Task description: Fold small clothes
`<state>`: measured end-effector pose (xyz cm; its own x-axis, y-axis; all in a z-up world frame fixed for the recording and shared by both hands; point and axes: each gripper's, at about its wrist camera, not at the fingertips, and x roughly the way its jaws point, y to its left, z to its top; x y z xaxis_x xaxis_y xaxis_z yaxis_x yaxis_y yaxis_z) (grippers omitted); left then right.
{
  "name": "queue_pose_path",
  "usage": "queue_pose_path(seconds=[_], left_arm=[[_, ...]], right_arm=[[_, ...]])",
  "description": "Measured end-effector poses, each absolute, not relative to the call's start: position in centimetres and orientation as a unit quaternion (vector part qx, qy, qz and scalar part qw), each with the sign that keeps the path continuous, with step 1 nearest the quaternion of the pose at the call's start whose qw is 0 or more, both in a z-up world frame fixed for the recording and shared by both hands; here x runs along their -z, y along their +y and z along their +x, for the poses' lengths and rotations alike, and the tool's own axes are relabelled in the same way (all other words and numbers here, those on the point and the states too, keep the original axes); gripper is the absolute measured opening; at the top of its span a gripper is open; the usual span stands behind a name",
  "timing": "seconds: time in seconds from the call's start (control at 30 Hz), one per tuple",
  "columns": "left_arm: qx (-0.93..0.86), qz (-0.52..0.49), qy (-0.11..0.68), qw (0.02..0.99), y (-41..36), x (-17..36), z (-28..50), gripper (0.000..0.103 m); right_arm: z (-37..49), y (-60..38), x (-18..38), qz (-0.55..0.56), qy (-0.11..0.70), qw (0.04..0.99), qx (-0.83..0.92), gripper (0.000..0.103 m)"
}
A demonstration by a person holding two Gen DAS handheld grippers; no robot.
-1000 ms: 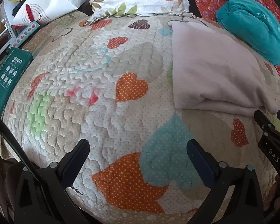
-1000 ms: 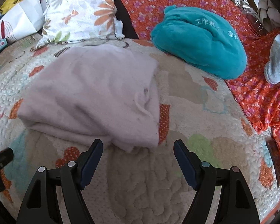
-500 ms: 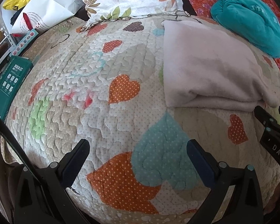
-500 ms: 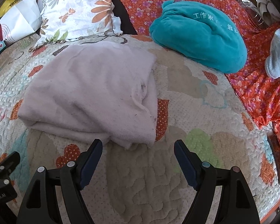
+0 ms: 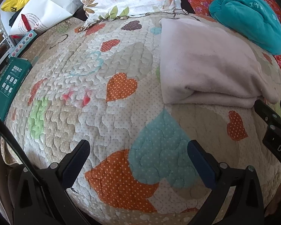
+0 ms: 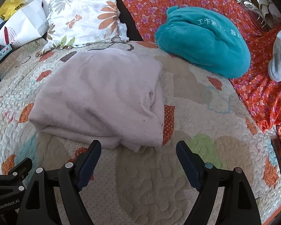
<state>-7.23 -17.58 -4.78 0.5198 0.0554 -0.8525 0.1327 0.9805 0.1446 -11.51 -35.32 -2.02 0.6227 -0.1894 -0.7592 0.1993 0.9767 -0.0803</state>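
Both the left claw (image 5: pixel 138 153) and right claw (image 6: pixel 138 154) gape wide, gripping nothing, above the quilt (image 5: pixel 103 112) near the folded pink cloth (image 6: pixel 103 93)

You see both views evenly daylit and sharp at centre. Fisheye distortion bows the quilt (image 5: pixel 121 93) outward, and black vignetting fills every corner. At 11 o'clock the white paper bag (image 6: pixel 26 24) is nearly overexposed. The folded pale garment (image 6: pixel 103 97) casts a soft shadow toward 6 o'clock.
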Motion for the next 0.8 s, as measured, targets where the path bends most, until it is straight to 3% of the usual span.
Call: queue_pose_path(seconds=[0.8], left_arm=[[0.039, 0.068, 0.493, 0.867, -17.5, 5.3, -4.6, 0.103]], right_arm=[[-11.9, -35.3, 2.0, 0.015, 0.399, 0.910, 0.109, 0.087]])
